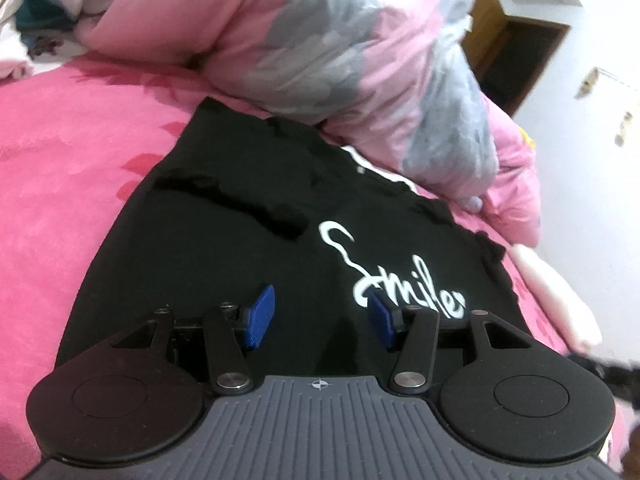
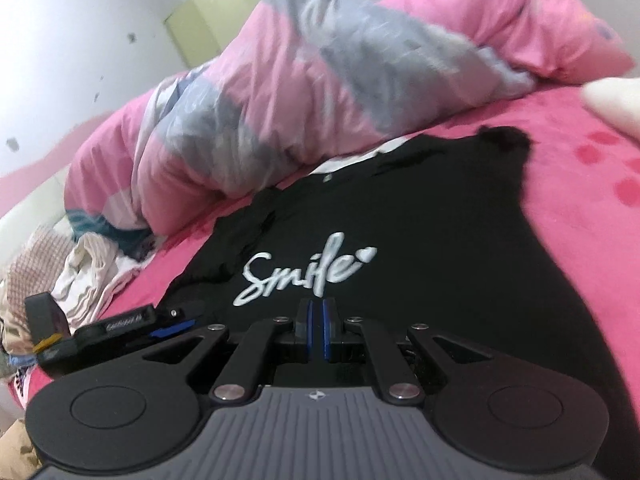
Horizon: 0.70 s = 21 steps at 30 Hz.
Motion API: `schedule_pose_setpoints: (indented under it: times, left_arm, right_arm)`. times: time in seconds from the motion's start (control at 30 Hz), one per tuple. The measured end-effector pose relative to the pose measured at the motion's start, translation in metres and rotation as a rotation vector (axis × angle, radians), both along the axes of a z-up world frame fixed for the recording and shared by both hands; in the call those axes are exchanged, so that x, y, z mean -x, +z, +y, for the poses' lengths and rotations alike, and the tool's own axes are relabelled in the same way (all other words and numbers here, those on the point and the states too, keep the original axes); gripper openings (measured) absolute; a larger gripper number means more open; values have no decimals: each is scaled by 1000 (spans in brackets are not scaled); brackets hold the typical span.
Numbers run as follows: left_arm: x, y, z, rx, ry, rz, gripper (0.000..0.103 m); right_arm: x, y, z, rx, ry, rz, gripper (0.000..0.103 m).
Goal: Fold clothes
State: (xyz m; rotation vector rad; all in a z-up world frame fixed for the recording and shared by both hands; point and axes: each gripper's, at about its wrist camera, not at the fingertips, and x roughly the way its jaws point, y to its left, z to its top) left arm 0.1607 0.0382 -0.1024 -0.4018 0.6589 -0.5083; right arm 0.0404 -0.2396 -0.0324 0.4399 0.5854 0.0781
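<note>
Black T-shirt [image 1: 248, 216] flat on bed, left gripper [image 1: 316, 322] fingers spread above it, right gripper [image 2: 316, 330] fingers pressed together (empty)

we see bed, pink sheet [image 1: 60, 160] | black T-shirt [image 1: 240, 240] flat on it, print up | pink-grey quilt [image 1: 320, 40] bunched behind, touching its collar | pile of clothes [image 2: 80, 264] beside quilt

Matt black cloth T-shirt [image 1: 248, 240] on fuzzy pink blanket [image 1: 60, 168]; ribbed blue pads [image 1: 260, 320]
</note>
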Motion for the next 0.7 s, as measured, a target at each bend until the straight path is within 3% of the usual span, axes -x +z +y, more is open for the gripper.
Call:
schedule_pose_setpoints:
  times: [0.13,0.23,0.37,0.43,0.53,0.6,0.7]
  left_arm:
    - [-1,-3,-4,-13,-21,7,51]
    - [-2,-6,-1,10,-18,16,51]
    - [-5,-8,3,34,-14,27,51]
    - [-6,-8,4,42,-14,30,51]
    - [-6,-8,5,47,-13,34,51]
    - [-7,-6,4,44,-9,42,51]
    - [-12,4,1,7,-13,55,51]
  right_arm:
    - [-47,-18,5,-31,91,50,5]
    - [-65,-40,-14,-19,64,107,5]
    - [-47,-58,-92,-114,-102,111,0]
    - [-29,-53,-128,-44,-246,106,0]
    - [-14,-47,-158,-22,-376,136,3]
    - [-18,-35,-155,7,-356,126,4]
    - [-53,-30,-126,-29,-201,96,4]
